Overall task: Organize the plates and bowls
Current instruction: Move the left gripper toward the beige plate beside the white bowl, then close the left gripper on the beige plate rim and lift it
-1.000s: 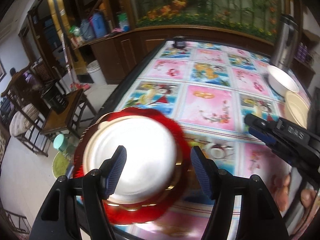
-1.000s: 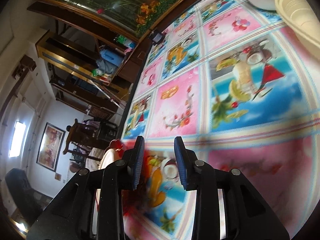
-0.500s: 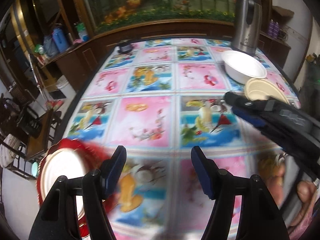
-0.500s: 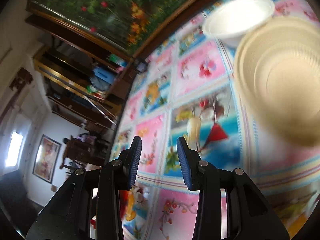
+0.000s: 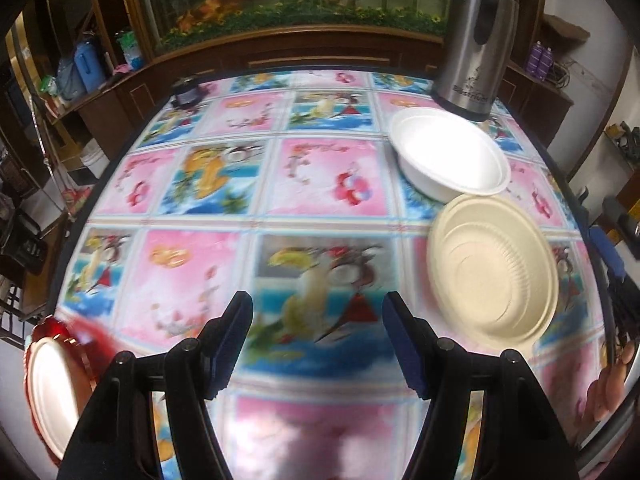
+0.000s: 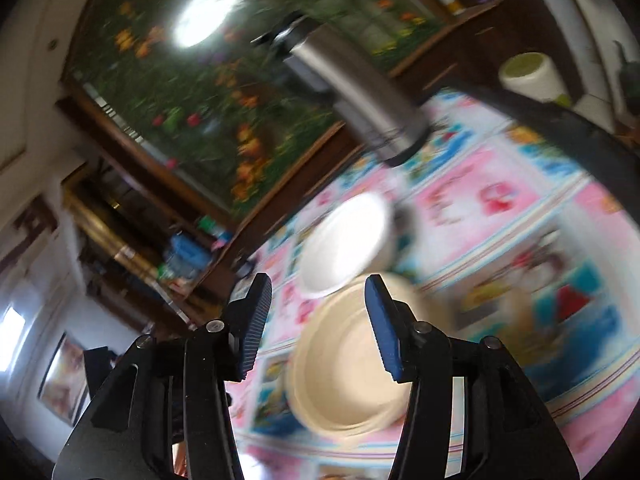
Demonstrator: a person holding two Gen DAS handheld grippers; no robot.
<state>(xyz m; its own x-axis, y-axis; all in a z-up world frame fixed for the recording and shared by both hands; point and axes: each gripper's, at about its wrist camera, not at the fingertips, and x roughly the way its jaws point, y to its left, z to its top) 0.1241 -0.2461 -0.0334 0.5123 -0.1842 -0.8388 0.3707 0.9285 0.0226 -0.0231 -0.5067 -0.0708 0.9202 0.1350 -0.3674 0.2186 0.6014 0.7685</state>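
A cream ribbed bowl (image 5: 494, 270) sits on the patterned tablecloth at the right, and a white bowl (image 5: 450, 154) stands just behind it. At the near left table edge a white plate (image 5: 50, 388) lies on a red plate (image 5: 86, 340). My left gripper (image 5: 316, 340) hangs open over bare cloth, left of the cream bowl. My right gripper (image 6: 316, 324) hovers close above the cream bowl (image 6: 344, 376), its jaws opening with nothing gripped; the white bowl (image 6: 346, 242) lies beyond. Its blue finger (image 5: 606, 250) shows at the left view's right edge.
A steel thermos jug (image 5: 474, 36) stands at the table's far right corner, behind the white bowl. A small dark jar (image 5: 185, 91) sits at the far left corner. A wooden cabinet with a flower mural runs behind the table. Chairs stand off the left side.
Both grippers have swung right across the table, from the red and white plates toward the two bowls. The right gripper's jaws have widened and now frame the cream bowl.
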